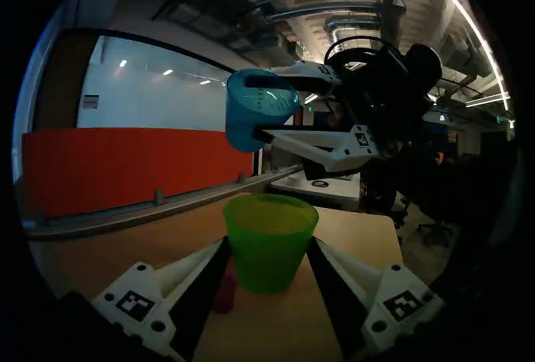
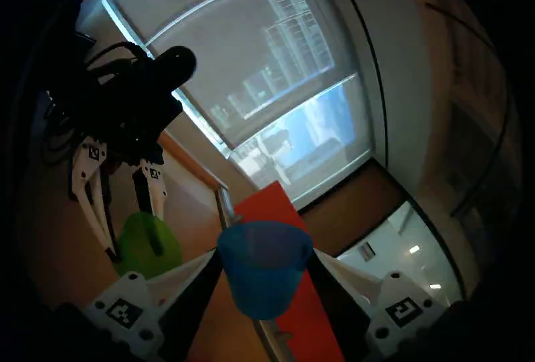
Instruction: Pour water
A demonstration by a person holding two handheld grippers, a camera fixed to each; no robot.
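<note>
While the left gripper [image 1: 269,249] clasps the green cup [image 1: 270,265] over the table [image 1: 354,231] | right gripper [image 2: 264,265] grips the blue cup [image 2: 263,288], tipped, above the green rim, clear gap between | table's far edge near, open room beyond.

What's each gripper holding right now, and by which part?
The left gripper holds the green cup across its side walls, below the rim. The right gripper holds the blue cup likewise, across its side walls.
</note>
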